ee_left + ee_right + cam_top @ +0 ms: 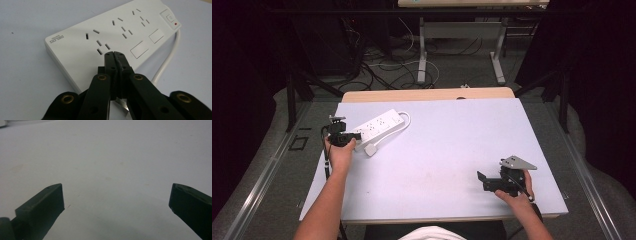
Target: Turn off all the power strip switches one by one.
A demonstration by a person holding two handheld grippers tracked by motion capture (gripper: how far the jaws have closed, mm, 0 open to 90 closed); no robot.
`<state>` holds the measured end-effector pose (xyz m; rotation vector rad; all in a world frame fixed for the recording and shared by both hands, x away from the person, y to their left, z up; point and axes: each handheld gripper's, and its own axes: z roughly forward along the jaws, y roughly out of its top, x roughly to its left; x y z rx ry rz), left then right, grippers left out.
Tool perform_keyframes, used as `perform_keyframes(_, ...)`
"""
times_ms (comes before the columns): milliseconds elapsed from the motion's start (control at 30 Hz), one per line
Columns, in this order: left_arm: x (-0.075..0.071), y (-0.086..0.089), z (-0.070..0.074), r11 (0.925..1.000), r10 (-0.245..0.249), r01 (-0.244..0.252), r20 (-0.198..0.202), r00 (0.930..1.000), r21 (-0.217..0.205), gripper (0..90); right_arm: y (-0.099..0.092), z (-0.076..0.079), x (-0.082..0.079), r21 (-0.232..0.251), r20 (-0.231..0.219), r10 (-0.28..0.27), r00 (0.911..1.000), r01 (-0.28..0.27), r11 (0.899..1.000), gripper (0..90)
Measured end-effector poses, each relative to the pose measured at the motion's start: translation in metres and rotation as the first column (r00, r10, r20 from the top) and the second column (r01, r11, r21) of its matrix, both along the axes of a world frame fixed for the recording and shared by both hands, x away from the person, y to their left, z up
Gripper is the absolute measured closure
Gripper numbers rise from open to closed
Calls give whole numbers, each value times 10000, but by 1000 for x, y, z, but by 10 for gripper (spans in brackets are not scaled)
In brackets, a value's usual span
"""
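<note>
A white power strip (379,125) lies slantwise at the table's far left, its sockets and red-lit switch facing up (112,32). Its white cable (167,60) loops round to a white plug (371,149) lying just in front of the strip. My left gripper (357,136) hovers at the strip's near end with its jaws shut, tips together (114,53) over the strip's edge. A small pale, shiny piece shows below the jaws; I cannot tell what it is. My right gripper (482,182) rests near the front right, open (116,200) over bare table.
The light table top (452,150) spreads wide between the two hands. Its wooden far edge (427,94) borders a floor strewn with cables (382,70) and the legs of another table (422,55). Dark stands flank both sides.
</note>
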<state>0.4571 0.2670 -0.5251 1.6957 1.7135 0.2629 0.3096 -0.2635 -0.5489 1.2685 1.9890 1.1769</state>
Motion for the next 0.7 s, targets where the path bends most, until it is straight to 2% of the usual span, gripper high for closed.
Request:
perform_keyframes(67,0,0,0,10000,23,-23,1,10000,-12,900,1,0,0,83,-95,-52,9999,53,10000,0)
perform_keyframes(133,1,0,-1,9999,-35,35,-17,10000,101,900,0,0,0,1,-10,-1,10000,1,10000,0)
perform_keyframes(200,1,0,-1,9999,-140,142,-212,9997,60,900,0,0,0,16,-3,-1,10000,1,10000,0)
perform_keyframes(267,2,-1,-3,9999,-15,16,-90,10000,142,900,1,0,0,43,-36,-13,10000,13,10000,0)
perform_keyframes(333,2,-1,-2,9998,-102,105,-210,9997,146,900,0,0,0,45,-47,-17,10000,17,10000,0)
perform_keyframes(400,2,-2,-3,9999,2,-1,-85,10000,150,900,0,0,0,42,-57,0,10000,0,10000,0)
perform_keyframes(500,2,-2,-3,9998,-76,79,-163,9998,158,900,1,0,0,61,-68,-8,10000,8,10000,0)
perform_keyframes(567,3,-4,-3,9997,-98,100,-55,9999,236,900,1,0,0,59,-68,-1,10000,1,10000,0)
perform_keyframes(600,3,-5,-4,9999,-114,115,-53,9999,67,900,1,-1,0,79,-45,19,10000,-19,10000,0)
perform_keyframes(700,4,-9,-3,9995,-236,241,-209,9995,221,900,1,0,0,33,-57,-8,10000,9,10000,0)
